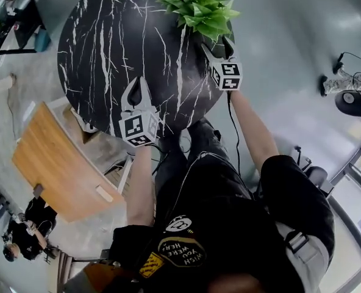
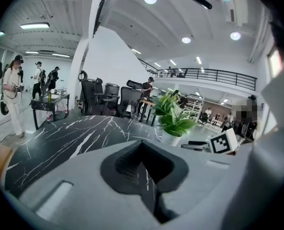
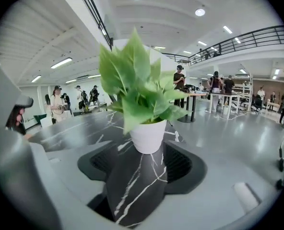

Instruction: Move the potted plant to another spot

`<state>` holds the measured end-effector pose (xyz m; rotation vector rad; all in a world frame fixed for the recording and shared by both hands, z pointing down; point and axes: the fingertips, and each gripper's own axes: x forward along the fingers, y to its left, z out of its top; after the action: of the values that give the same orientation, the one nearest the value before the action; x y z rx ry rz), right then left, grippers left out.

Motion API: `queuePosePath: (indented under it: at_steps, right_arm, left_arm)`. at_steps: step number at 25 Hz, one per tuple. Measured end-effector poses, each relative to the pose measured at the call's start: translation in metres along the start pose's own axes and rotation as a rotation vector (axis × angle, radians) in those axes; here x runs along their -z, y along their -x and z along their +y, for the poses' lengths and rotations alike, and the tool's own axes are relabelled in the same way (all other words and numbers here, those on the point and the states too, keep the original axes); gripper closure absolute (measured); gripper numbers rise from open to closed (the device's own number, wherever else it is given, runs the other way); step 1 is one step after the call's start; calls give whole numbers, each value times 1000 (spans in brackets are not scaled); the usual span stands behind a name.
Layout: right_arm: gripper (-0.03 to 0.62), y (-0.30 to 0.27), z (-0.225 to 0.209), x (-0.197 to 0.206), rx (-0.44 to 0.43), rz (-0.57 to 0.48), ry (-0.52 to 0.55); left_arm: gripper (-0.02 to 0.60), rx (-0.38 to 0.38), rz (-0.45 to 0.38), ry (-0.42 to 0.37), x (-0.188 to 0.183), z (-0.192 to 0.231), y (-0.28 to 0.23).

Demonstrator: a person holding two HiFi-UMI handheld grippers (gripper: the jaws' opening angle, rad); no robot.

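A leafy green plant (image 1: 199, 8) in a white pot (image 3: 148, 135) stands near the far right edge of a round black marble table (image 1: 107, 41). My right gripper (image 1: 217, 43) is at the pot's near side. In the right gripper view its jaws (image 3: 144, 159) stand apart and the pot sits just beyond the tips, untouched. My left gripper (image 1: 136, 84) hovers over the table's near edge, well left of the plant (image 2: 173, 123). Its jaws (image 2: 143, 150) show only a narrow gap with nothing in it. The right gripper's marker cube (image 2: 224, 142) shows beside the pot.
A wooden tabletop (image 1: 52, 163) stands left of the person's legs. People (image 1: 25, 231) sit at the lower left, and another person (image 2: 12, 95) stands beyond the table. Office chairs (image 2: 108, 97) and a cart (image 2: 48, 104) are behind the table. Equipment and cables (image 1: 351, 99) lie on the floor at right.
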<state>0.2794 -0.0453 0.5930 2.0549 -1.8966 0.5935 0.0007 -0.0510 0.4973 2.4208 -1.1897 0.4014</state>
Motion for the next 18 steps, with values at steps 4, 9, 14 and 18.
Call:
queuePosePath:
  at_steps: [4,9,14,18]
  right_arm:
    - [535,87,37,-58,39,-88,-72]
    - [591,175,82,-132,77,-188,-97]
    - [591,221,106,-173,120,-237,-122]
    - [592,240,124,-179,103,-225,-131]
  left_arm:
    - [577,83,-35,-64,-38,-43,21]
    - [577,242,-74,-112,-84,-99,54]
    - [577,350,-108,-139,-118,-131,78]
    - [577,364,-123,-152,-134,-146,94]
